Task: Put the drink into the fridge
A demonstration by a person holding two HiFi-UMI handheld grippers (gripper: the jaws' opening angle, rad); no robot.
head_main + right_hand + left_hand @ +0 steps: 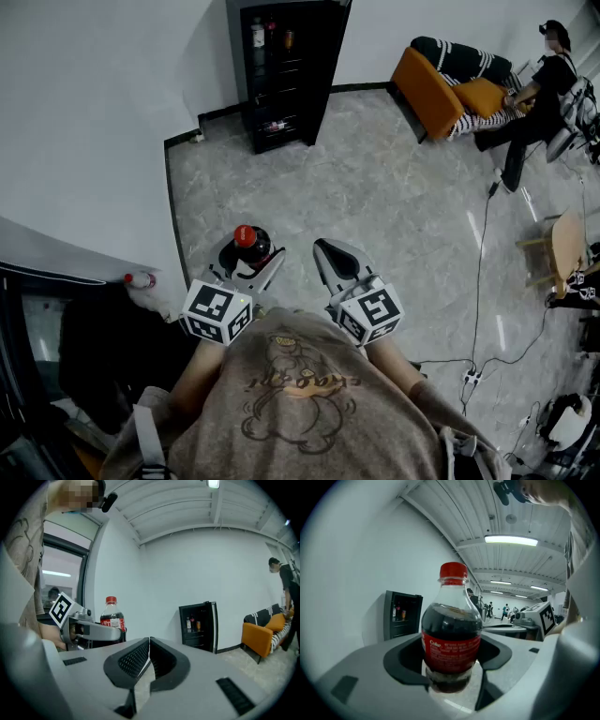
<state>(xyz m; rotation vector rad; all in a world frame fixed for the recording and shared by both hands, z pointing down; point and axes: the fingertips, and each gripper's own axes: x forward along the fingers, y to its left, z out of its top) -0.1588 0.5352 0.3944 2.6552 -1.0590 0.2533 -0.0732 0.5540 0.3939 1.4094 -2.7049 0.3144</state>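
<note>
The drink is a cola bottle [249, 242] with a red cap and red label, dark liquid inside. It stands upright between the jaws of my left gripper [246, 259], whose dark pads close on the bottle's [451, 639] lower body. In the right gripper view the same bottle [111, 616] rises above the left gripper [89, 631]. My right gripper [336, 255] is beside it, shut, with nothing between its pads [138, 657]. The fridge [281, 70], a black cabinet with drinks on its shelves, stands against the far wall, well ahead of both grippers. It also shows as the fridge [402, 613] and fridge [199, 625].
An orange sofa [441, 84] stands at the back right with a person [539, 94] sitting by it. A wooden chair [562, 248], cables [483, 281] and a power strip [469, 378] lie at the right. A small red-capped bottle [141, 279] rests at the left.
</note>
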